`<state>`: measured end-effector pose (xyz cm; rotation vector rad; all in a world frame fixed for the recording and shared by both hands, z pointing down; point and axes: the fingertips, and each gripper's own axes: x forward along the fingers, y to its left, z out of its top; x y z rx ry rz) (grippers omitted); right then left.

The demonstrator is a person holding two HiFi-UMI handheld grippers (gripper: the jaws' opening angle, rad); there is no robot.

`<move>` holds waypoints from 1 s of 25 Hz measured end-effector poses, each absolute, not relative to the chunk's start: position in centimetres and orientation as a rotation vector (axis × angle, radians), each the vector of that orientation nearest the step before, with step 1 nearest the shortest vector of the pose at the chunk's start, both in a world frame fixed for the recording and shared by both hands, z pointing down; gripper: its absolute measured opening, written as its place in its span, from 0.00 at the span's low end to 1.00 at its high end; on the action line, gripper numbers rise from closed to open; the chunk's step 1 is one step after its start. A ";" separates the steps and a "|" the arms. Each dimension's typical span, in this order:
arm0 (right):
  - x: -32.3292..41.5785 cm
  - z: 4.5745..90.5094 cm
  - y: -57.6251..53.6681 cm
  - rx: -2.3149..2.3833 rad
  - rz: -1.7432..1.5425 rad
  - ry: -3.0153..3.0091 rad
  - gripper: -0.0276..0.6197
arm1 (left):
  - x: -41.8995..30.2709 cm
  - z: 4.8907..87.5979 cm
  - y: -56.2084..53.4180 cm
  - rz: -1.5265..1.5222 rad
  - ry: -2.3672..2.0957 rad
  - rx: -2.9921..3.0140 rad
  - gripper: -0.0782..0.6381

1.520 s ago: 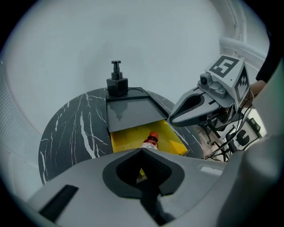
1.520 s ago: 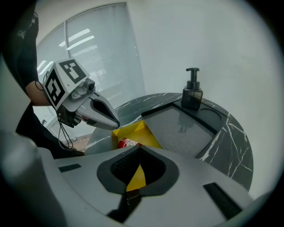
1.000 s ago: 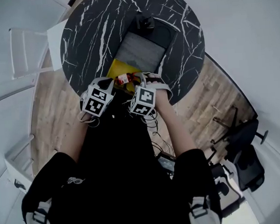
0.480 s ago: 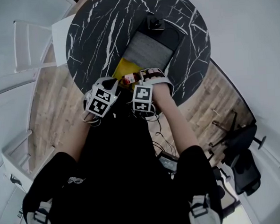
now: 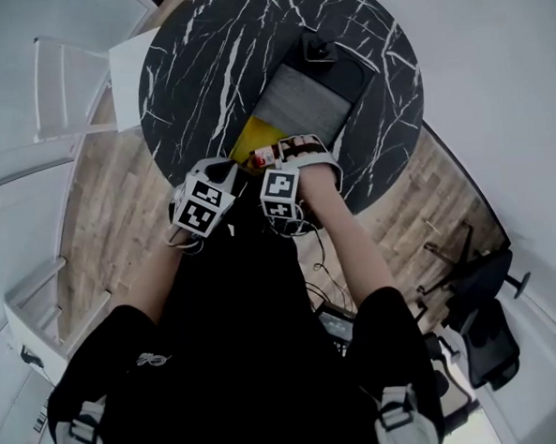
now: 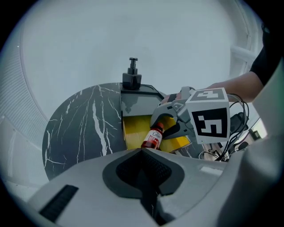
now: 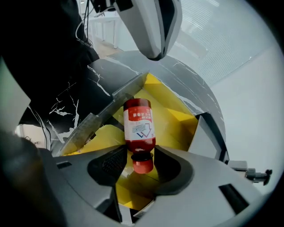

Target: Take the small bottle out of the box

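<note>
The small red bottle [image 7: 139,124] with a white label lies tilted over the yellow inside of the open box [image 7: 175,117], cap toward my right gripper [image 7: 142,165]. That gripper's jaws are opening; the cap sits between the pads with a little gap on each side. In the left gripper view the bottle [image 6: 152,137] leans cap-up in the right gripper's jaws above the box [image 6: 132,127]. My left gripper [image 6: 143,153] is shut and empty, its tip just before the bottle's base. From the head view both grippers [image 5: 224,169] [image 5: 289,152] meet at the box's [image 5: 245,139] near end, the bottle [image 5: 266,156] between them.
The box stands on a round black marble table [image 5: 202,61], near its edge by me. A black pump top [image 6: 132,76] stands at the box's far end. A white chair [image 5: 63,84] is at the left, black office chairs [image 5: 480,298] on the wood floor at the right.
The bottle has stayed over the box's near end between the two grippers. My right gripper has drawn a little closer to the left one. The head camera has shifted slightly.
</note>
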<state>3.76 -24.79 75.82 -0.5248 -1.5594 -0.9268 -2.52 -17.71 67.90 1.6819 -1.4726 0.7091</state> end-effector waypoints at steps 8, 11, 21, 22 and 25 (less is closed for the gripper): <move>4.0 76.2 -25.0 -0.446 -0.851 -1.537 0.30 | -2.9 67.6 -16.6 0.717 -1.462 1.680 0.11; 4.2 76.1 -24.8 -0.393 -0.717 -1.591 0.29 | -3.0 67.4 -16.0 0.708 -1.460 1.683 0.11; 5.0 74.8 -22.6 -0.227 -0.366 -1.752 0.26 | -4.1 66.4 -14.7 0.721 -1.427 1.741 0.11; 5.0 74.5 -22.5 -0.208 -0.344 -1.766 0.26 | -4.0 66.3 -14.7 0.723 -1.421 1.751 0.11; 4.9 73.4 -22.4 -0.144 -0.303 -1.814 0.26 | -3.7 66.1 -14.4 0.728 -1.408 1.775 0.11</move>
